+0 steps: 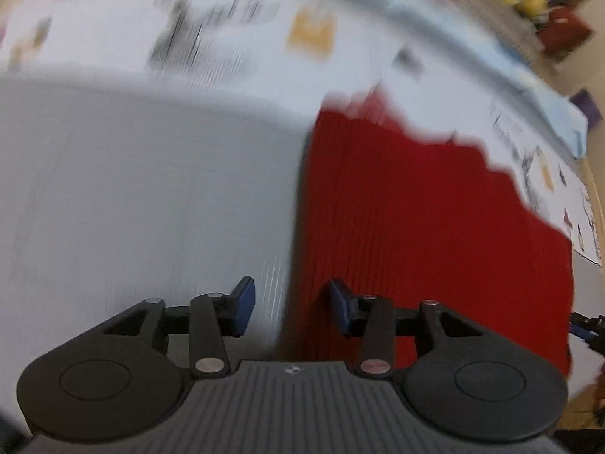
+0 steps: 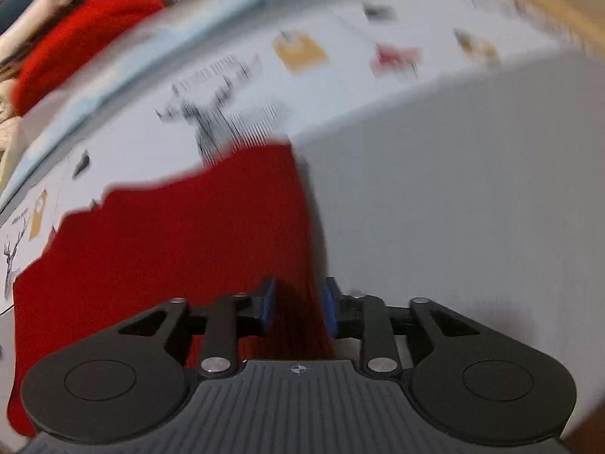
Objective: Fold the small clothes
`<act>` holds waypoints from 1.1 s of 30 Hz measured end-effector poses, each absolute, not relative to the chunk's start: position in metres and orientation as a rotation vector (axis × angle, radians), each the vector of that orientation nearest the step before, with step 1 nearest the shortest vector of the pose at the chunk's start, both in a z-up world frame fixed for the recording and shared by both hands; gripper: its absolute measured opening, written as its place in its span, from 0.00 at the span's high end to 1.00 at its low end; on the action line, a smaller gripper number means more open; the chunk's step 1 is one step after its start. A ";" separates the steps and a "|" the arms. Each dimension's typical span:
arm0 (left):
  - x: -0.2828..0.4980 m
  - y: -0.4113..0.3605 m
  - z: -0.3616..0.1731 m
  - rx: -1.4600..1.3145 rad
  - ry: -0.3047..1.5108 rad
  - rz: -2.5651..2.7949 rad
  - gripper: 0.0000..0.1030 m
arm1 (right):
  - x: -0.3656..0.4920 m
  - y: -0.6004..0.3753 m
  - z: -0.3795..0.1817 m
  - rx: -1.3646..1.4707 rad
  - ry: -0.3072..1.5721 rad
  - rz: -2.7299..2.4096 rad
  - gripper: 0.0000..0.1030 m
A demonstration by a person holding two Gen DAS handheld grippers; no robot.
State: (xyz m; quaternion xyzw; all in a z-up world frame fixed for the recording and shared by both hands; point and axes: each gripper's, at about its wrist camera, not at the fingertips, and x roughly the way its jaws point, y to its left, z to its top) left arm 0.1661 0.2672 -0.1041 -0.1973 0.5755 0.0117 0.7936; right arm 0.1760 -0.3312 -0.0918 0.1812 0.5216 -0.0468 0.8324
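I see a red cloth [image 1: 435, 234] lying flat on the table [image 1: 234, 72], right beside a grey cloth [image 1: 151, 189]; their edges meet in a straight line. My left tool [image 1: 291, 308] is open, with its blue pads [image 1: 245, 302] wide apart and nothing held between them. It hovers over the line where grey meets red. My right tool [image 2: 298, 308] is also open, a bit less wide. The red edge runs between its pads [image 2: 269, 299], but I cannot tell if they touch it yet. Both pictures are very blurry, so I think my hands are moving fast. That is the big risk. If I close now, I could miss the edge, or grab the grey cloth together with the red one. Then the fold would drag both and come out crooked. The table cover has prints and looks thin, so I could pinch that too. More red cloth [image 2: 83, 34] sits far off at the table's edge.
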 end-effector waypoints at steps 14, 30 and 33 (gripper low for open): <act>0.104 0.282 -0.092 -0.493 1.211 -0.165 0.78 | 0.105 -0.343 -0.083 0.324 1.151 0.109 0.86; 0.089 0.251 -0.085 -0.299 1.182 -0.018 0.79 | 0.094 -0.335 -0.094 0.221 1.170 0.068 0.86; 0.086 0.245 -0.066 -0.238 1.058 0.002 0.77 | 0.093 -0.332 -0.087 0.193 1.138 0.052 0.80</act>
